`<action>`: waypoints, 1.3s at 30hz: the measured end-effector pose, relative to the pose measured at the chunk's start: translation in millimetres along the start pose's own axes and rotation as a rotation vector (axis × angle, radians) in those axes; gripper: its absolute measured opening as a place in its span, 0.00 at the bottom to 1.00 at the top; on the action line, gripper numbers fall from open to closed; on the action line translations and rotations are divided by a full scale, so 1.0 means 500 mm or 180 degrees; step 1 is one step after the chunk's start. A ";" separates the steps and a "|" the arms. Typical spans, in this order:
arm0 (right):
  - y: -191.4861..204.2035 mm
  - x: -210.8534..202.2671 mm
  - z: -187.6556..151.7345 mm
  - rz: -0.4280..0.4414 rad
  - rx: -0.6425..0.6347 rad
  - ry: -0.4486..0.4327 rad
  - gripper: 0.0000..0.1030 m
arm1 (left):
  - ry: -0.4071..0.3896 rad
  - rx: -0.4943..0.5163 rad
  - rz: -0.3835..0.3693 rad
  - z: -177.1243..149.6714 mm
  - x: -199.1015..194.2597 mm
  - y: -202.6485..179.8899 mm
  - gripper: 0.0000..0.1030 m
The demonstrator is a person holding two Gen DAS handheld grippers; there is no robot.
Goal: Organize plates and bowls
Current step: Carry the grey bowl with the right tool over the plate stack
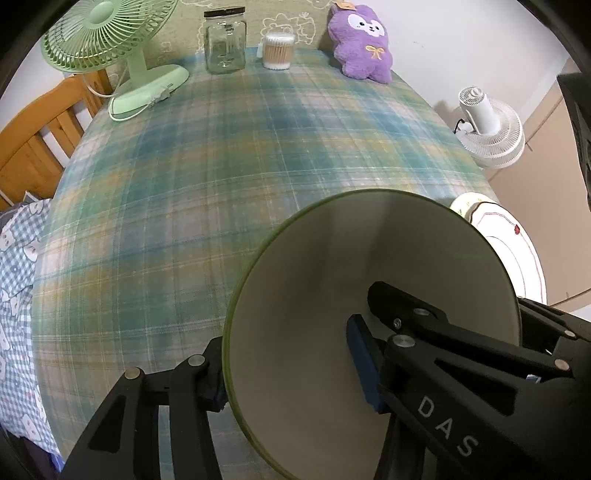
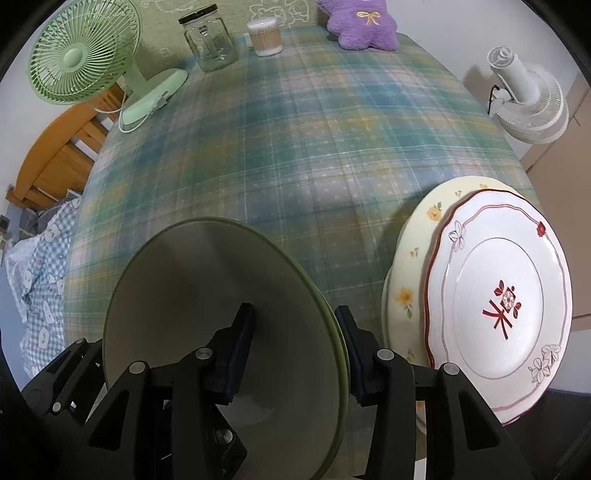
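Observation:
A wide pale bowl with a green rim point(image 1: 314, 266) point(image 2: 192, 280) sits on the plaid tablecloth near the front edge. My left gripper point(image 1: 284, 347) straddles the bowl's left wall, one pad outside against the rim and one pad inside, with a gap showing to the inner pad. My right gripper point(image 2: 293, 312) straddles the right wall the same way, its outer pad at the rim and its inner pad standing off the wall. Right of the bowl, a white plate with red trim point(image 2: 498, 288) point(image 1: 517, 251) lies stacked on a yellow floral plate point(image 2: 417, 258) point(image 1: 466, 204).
Along the far side stand a green desk fan point(image 1: 107, 40) point(image 2: 81, 55), a glass jar point(image 1: 225, 40) point(image 2: 210, 40), a tub of cotton swabs point(image 1: 277, 51) point(image 2: 264, 37) and a purple plush toy point(image 1: 364, 40) point(image 2: 365, 26). A white fan point(image 1: 491, 129) point(image 2: 528, 103) stands off the right edge. A wooden chair point(image 1: 40, 136) is left.

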State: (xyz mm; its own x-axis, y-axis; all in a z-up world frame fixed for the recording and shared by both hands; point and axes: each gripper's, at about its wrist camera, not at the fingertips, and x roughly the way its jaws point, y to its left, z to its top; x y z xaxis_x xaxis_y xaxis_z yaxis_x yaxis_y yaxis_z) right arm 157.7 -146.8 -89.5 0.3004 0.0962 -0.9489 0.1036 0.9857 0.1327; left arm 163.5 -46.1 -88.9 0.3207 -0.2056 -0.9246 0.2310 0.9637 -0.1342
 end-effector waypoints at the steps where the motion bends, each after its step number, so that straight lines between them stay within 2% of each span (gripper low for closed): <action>1: 0.000 -0.001 -0.001 -0.0009 0.0003 0.0003 0.46 | 0.0018 0.0011 -0.0013 0.001 -0.001 0.000 0.53; 6: -0.005 -0.019 -0.003 0.0006 0.0100 -0.0030 0.46 | 0.0005 0.0026 -0.0076 0.009 -0.020 0.004 0.53; 14: -0.020 -0.070 0.005 0.0060 0.0176 -0.0179 0.46 | -0.0105 0.0122 0.0010 0.022 -0.061 -0.032 0.53; 29: -0.134 -0.170 0.025 0.0152 -0.0021 -0.0335 0.46 | -0.0263 -0.0005 0.0143 0.054 -0.114 -0.178 0.52; 39: -0.228 -0.190 0.043 0.0161 -0.0090 -0.0329 0.46 | -0.0273 -0.0080 0.0166 0.069 -0.098 -0.272 0.52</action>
State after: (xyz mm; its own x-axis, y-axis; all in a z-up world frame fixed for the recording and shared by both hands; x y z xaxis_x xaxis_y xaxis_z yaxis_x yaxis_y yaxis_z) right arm 137.8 -271.5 -8.1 0.4010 0.1326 -0.9064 0.0595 0.9836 0.1702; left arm 148.1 -173.1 -12.8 0.4093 -0.1679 -0.8968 0.1891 0.9772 -0.0967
